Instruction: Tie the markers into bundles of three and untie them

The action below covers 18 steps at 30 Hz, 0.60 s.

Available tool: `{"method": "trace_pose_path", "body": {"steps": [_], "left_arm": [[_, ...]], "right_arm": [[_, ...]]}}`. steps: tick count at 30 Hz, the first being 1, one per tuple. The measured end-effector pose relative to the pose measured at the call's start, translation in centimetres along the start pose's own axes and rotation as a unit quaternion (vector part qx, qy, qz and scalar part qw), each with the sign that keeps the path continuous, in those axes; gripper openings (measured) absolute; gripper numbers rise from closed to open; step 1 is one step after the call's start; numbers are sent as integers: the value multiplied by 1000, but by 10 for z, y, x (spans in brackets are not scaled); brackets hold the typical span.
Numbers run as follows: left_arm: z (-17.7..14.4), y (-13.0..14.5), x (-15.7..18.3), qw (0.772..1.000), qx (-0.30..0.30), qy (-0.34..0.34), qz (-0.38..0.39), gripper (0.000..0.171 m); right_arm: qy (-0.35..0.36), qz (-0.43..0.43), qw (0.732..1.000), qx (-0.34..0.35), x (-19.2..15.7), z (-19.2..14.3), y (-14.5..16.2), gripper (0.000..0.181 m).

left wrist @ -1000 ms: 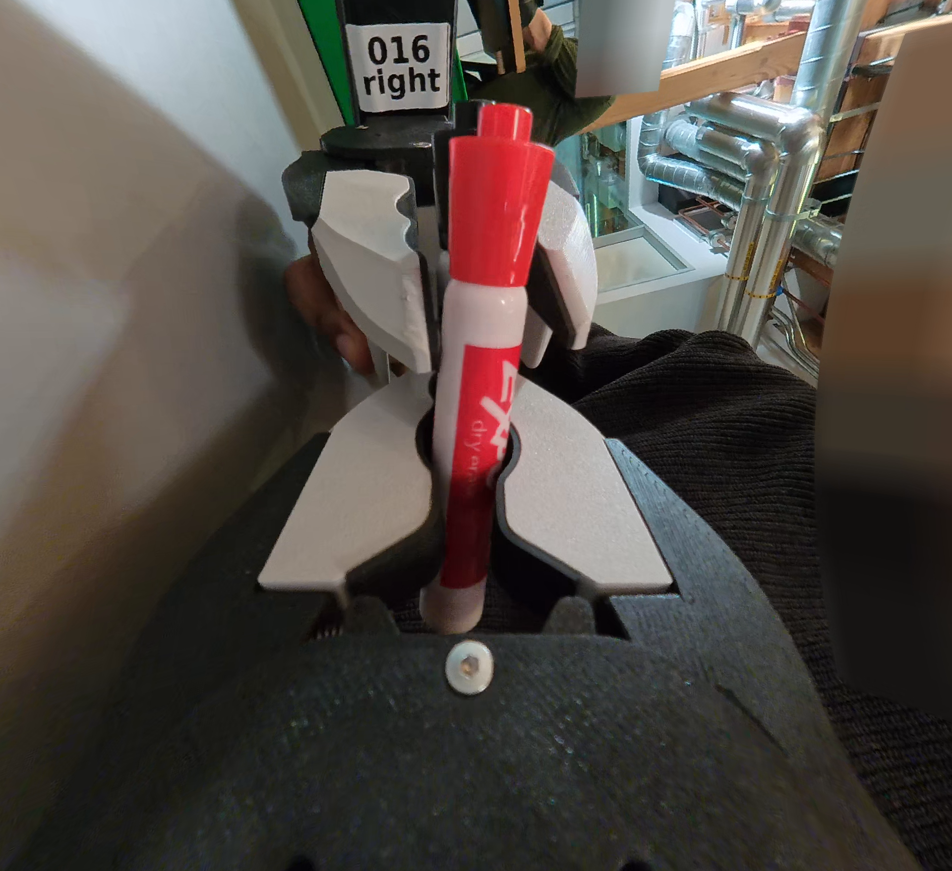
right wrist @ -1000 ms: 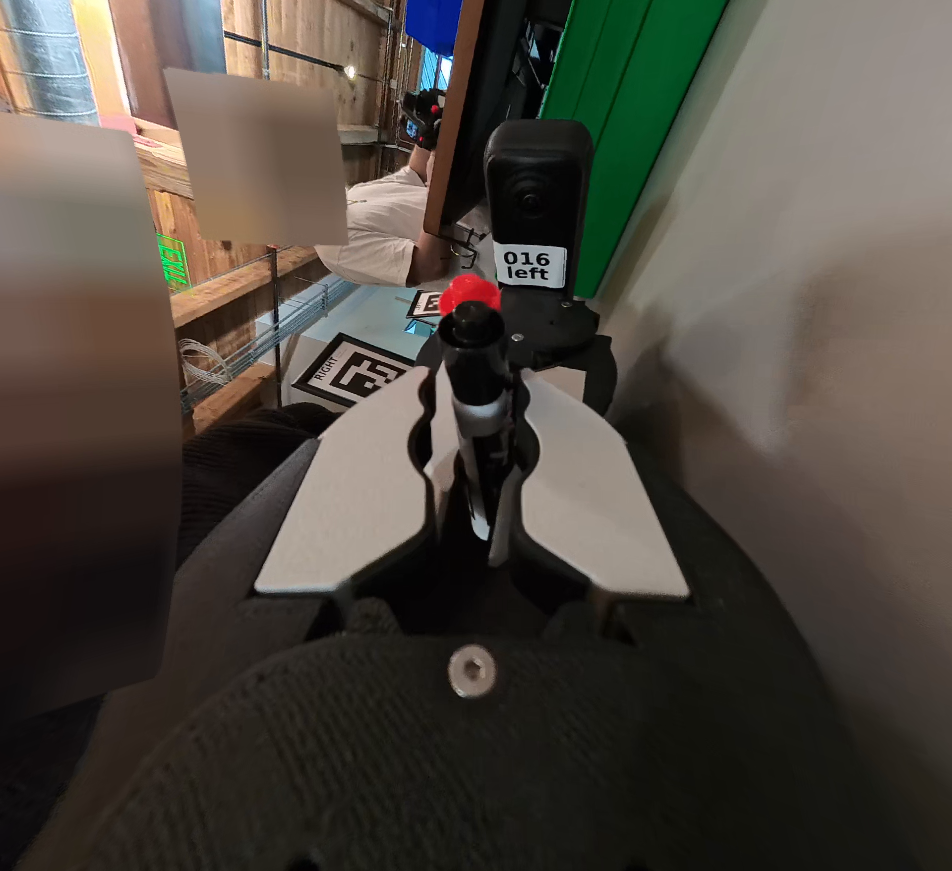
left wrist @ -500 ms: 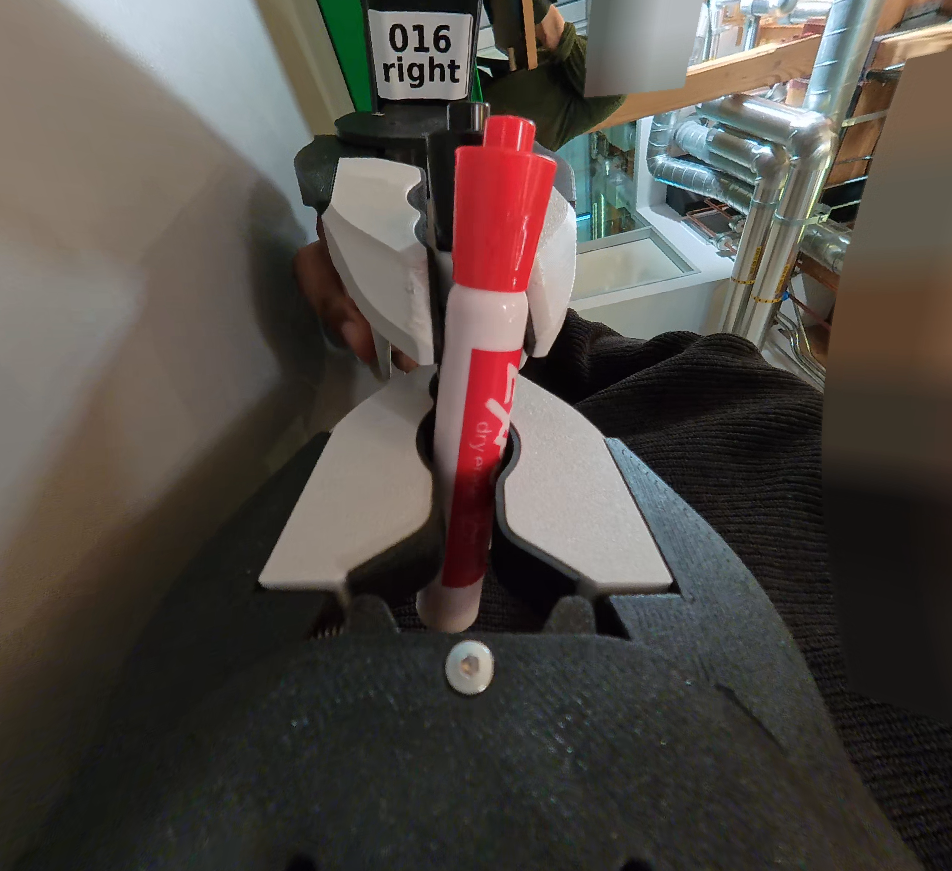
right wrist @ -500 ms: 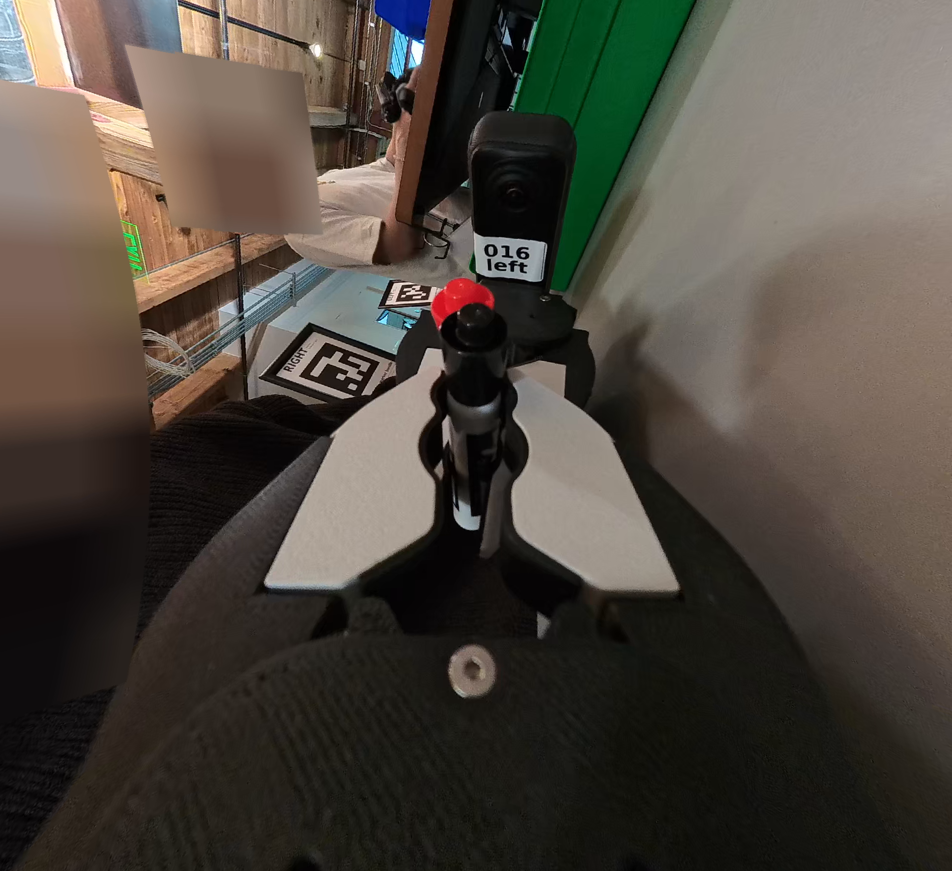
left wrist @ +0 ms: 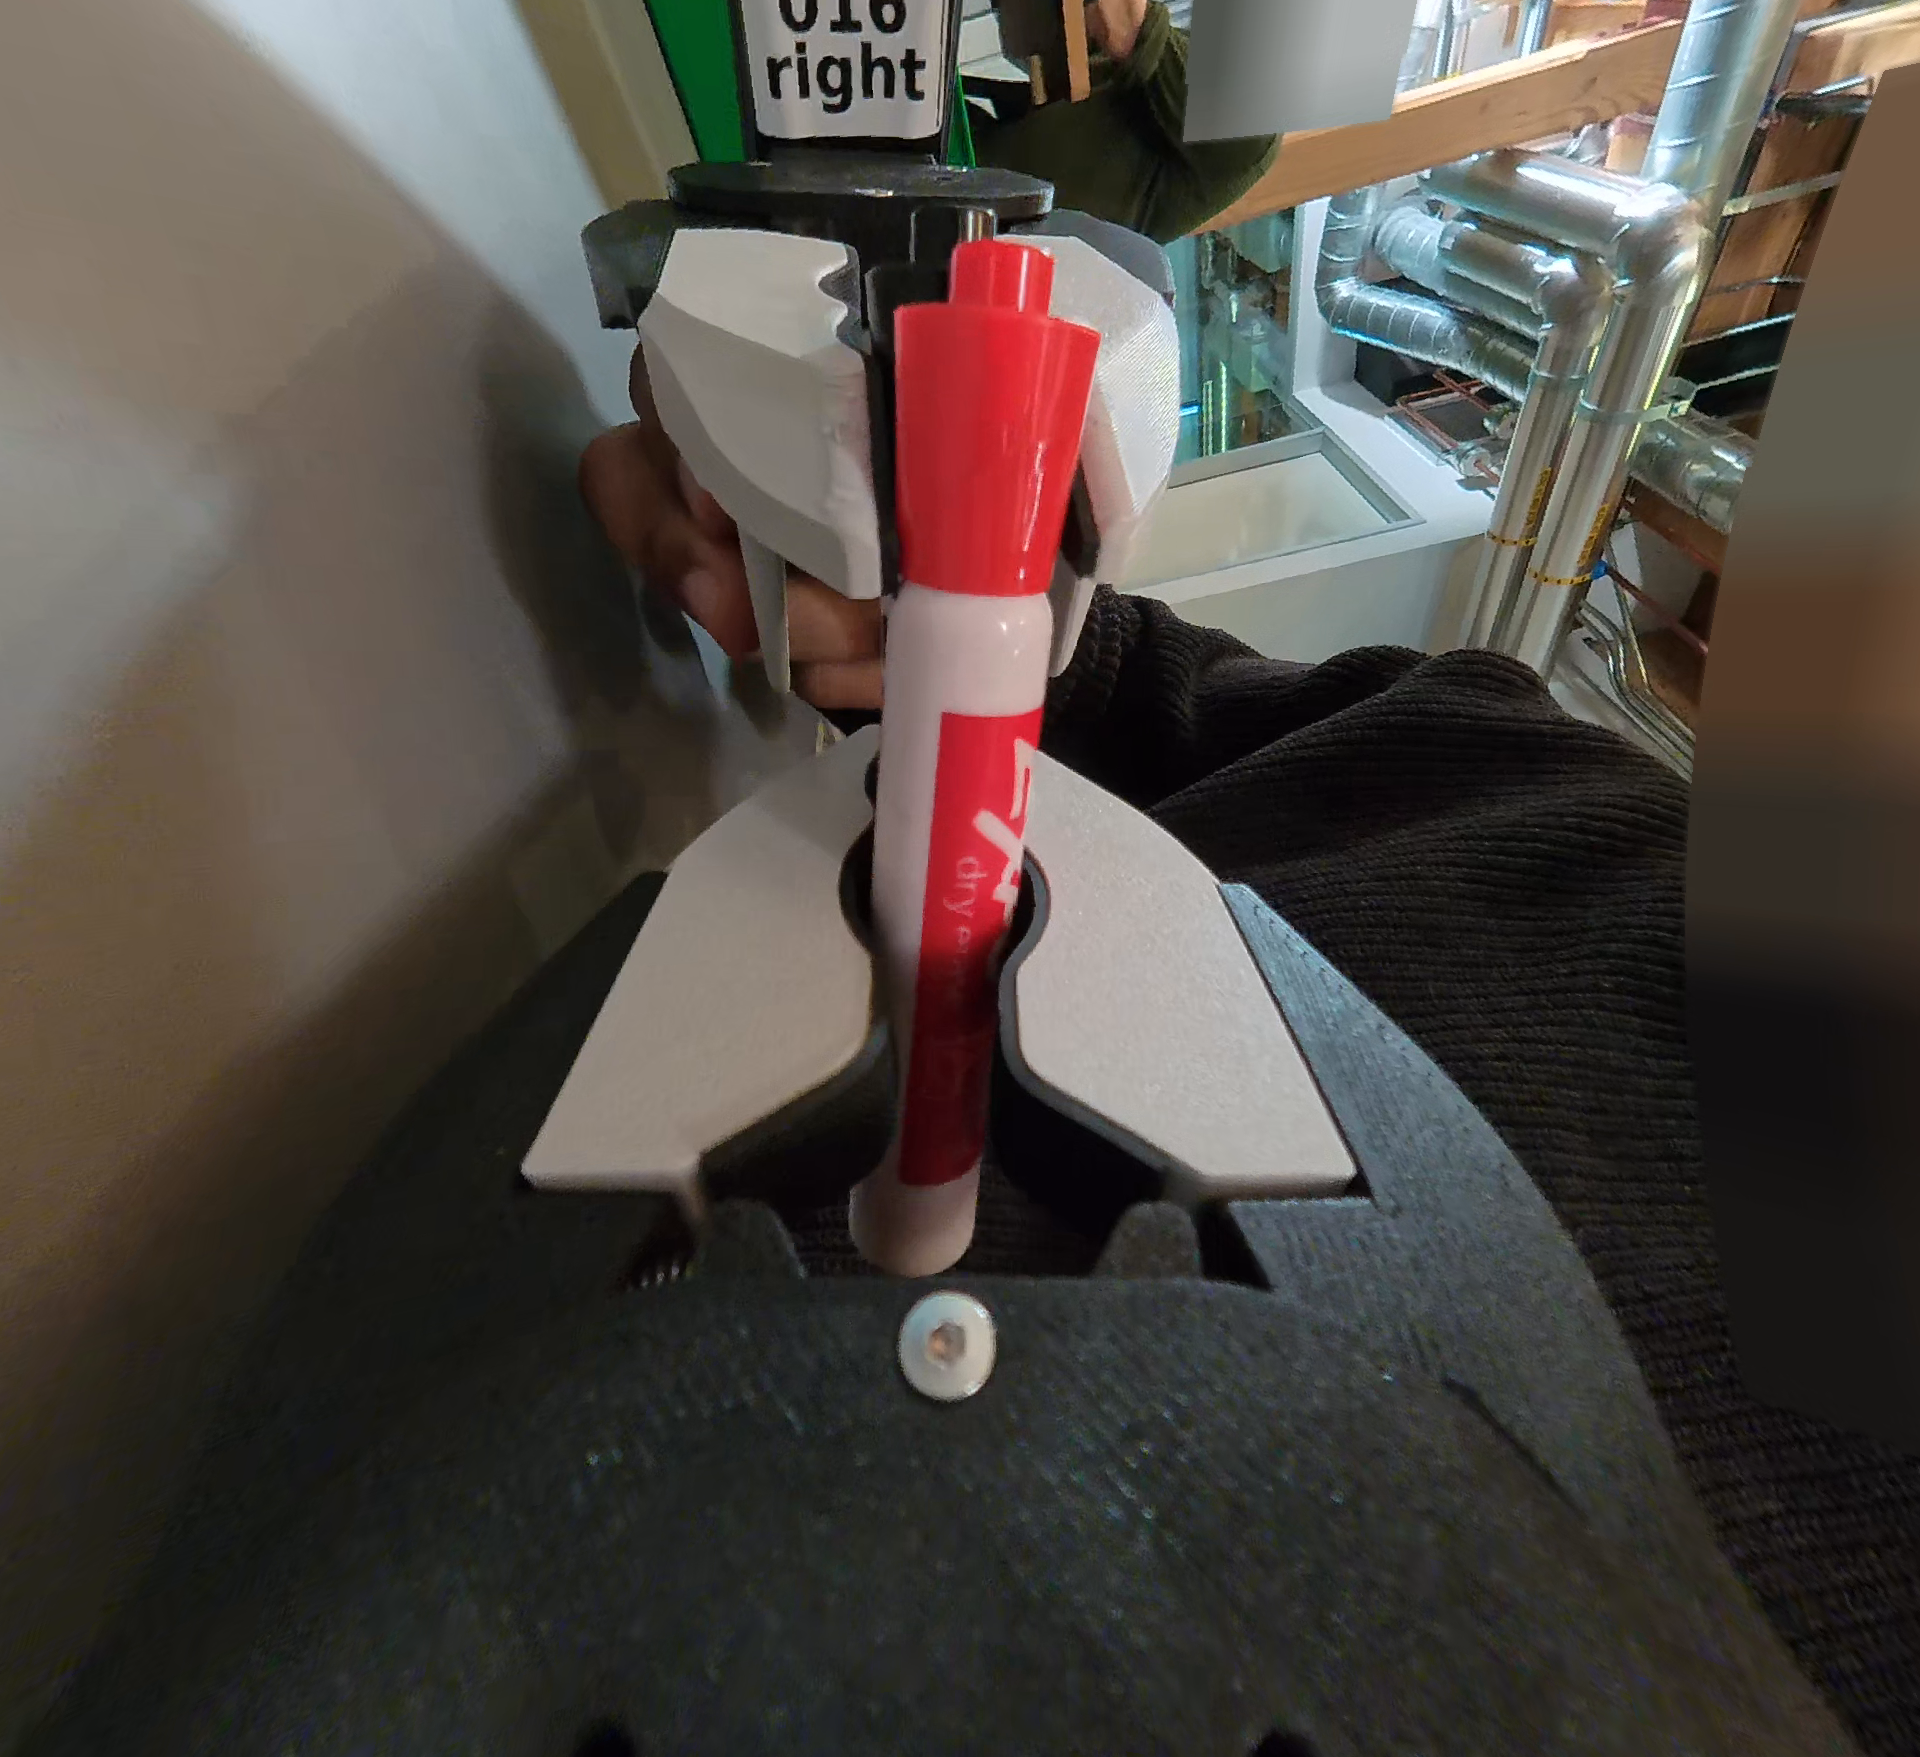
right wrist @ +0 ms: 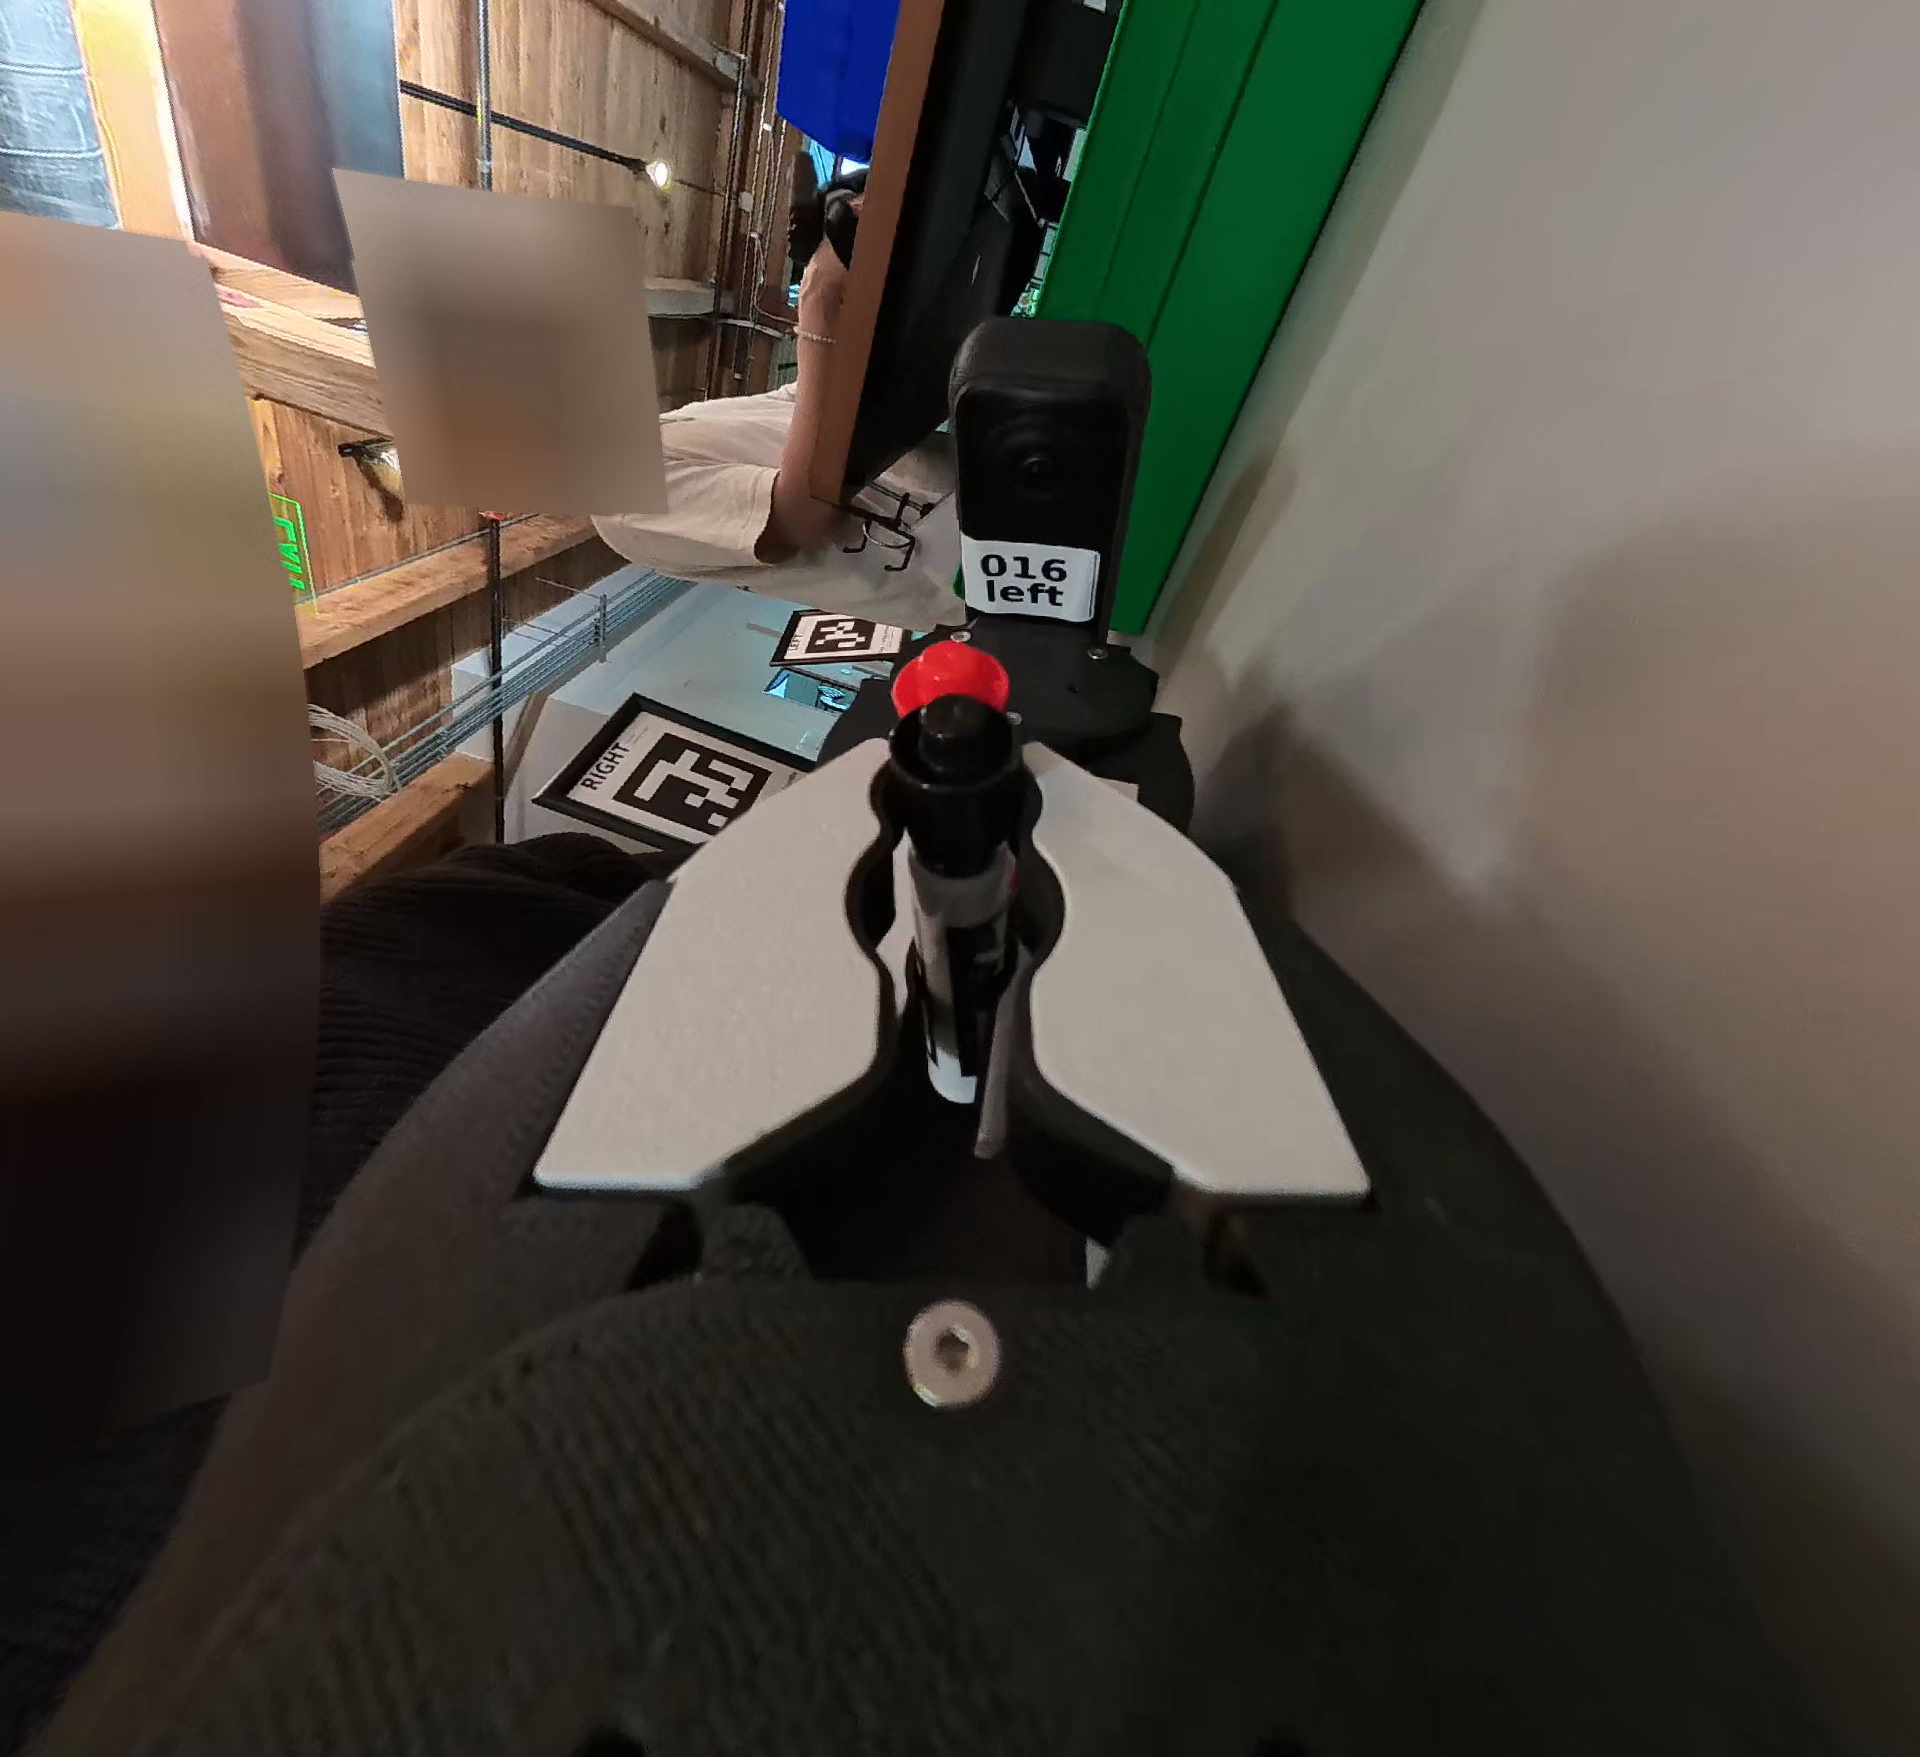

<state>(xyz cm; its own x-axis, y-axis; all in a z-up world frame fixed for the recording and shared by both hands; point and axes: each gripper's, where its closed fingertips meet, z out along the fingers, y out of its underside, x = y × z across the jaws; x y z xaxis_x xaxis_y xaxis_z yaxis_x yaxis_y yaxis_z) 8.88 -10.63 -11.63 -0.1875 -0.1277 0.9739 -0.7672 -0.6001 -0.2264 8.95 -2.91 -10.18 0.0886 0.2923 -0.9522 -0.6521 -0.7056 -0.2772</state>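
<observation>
Green panel (right wrist: 1236, 253), silver pipes (left wrist: 1538, 273) — wooden wall (right wrist: 582, 24) behind.

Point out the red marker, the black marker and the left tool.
red marker (left wrist: 982, 419), left wrist view, on its red cap.
black marker (right wrist: 958, 834), right wrist view, on its black cap.
left tool (left wrist: 945, 876), left wrist view, midway between its fingertips, shut on the red marker.

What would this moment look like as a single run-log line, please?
left gripper: shut on red marker | right gripper: shut on black marker | markers tip to tip, unbundled
</observation>
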Motion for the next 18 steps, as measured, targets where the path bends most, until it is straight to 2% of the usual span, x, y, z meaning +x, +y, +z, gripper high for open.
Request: {"method": "trace_pose_path", "body": {"steps": [9, 18], "left_arm": [[0, -1, -4, 1000, 4, -6, -14, 15], [0, 1, -6, 1000, 0, -10, -23, 14]], "right_arm": [[10, -1, 1000, 16, 3, -5, -7, 20], [30, -7, 999, 35, 8, -14, -17, 33]]}}
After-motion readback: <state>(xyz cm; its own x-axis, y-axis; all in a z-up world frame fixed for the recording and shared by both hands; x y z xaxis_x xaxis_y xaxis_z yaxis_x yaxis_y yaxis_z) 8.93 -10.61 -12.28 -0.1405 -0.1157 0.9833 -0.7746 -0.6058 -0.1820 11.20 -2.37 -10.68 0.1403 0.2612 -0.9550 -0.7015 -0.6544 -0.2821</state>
